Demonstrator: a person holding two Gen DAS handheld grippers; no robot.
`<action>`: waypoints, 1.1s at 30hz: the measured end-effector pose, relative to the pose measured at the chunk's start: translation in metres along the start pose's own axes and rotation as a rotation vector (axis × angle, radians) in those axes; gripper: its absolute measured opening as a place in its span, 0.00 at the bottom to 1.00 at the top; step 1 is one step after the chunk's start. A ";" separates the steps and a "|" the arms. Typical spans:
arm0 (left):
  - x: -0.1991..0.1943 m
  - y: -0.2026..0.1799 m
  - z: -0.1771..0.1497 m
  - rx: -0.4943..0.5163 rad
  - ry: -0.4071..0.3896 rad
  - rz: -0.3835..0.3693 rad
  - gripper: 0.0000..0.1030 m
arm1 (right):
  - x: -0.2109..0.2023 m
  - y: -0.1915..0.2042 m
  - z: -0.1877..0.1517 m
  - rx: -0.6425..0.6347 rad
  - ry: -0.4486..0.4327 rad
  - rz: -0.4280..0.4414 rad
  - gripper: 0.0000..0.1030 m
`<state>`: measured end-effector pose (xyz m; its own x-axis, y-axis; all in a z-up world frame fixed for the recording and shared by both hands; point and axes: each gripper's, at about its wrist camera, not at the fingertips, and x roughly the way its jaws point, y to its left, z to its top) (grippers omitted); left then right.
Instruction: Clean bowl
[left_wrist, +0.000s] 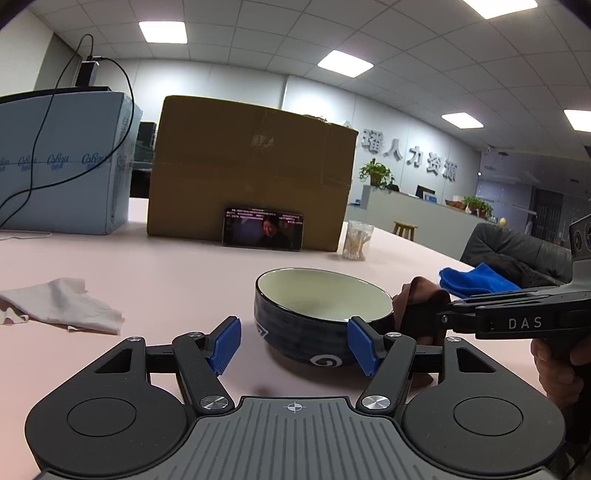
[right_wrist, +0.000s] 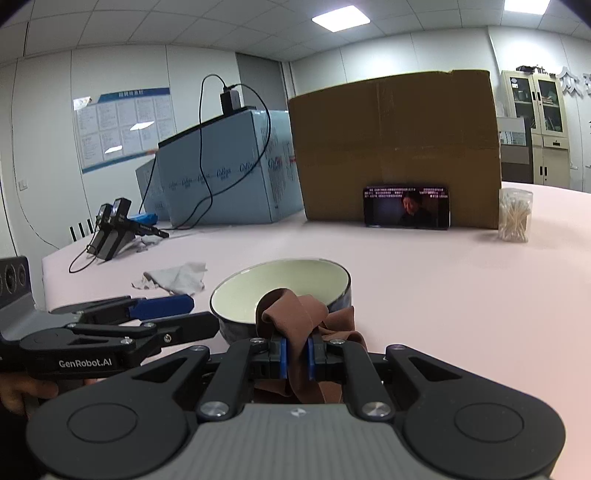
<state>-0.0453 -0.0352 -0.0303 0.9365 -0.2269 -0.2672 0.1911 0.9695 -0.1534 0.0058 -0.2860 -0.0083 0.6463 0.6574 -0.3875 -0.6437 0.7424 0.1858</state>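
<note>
A dark blue bowl (left_wrist: 310, 332) with a cream inside and white swirl marks stands on the pink table; it also shows in the right wrist view (right_wrist: 258, 295). My left gripper (left_wrist: 293, 341) is open, its blue pads on either side of the bowl's near side, the right pad touching or nearly touching the rim. My right gripper (right_wrist: 295, 356) is shut on a brown cloth (right_wrist: 295, 321), which bunches up over the bowl's near rim. In the left wrist view the brown cloth (left_wrist: 417, 299) sits at the bowl's right edge.
A white crumpled cloth (left_wrist: 62, 306) lies left of the bowl, a blue cloth (left_wrist: 476, 282) to the right. Behind stand a cardboard box (left_wrist: 251, 170) with a phone (left_wrist: 262, 229) leaning on it, a jar of cotton swabs (left_wrist: 356, 240), and a light blue box (left_wrist: 62, 162) with cables.
</note>
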 end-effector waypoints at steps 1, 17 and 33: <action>0.000 0.000 0.000 0.000 0.001 0.001 0.62 | 0.001 0.000 0.000 -0.003 0.004 -0.001 0.11; -0.001 0.002 -0.001 -0.020 -0.008 -0.005 0.62 | 0.008 0.012 -0.001 -0.035 0.031 0.005 0.12; -0.002 0.008 0.010 -0.098 -0.059 0.015 0.63 | 0.018 0.014 -0.008 -0.058 0.102 0.001 0.12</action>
<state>-0.0424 -0.0265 -0.0211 0.9552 -0.2040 -0.2146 0.1502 0.9584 -0.2426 0.0059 -0.2647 -0.0197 0.6025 0.6393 -0.4777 -0.6689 0.7311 0.1347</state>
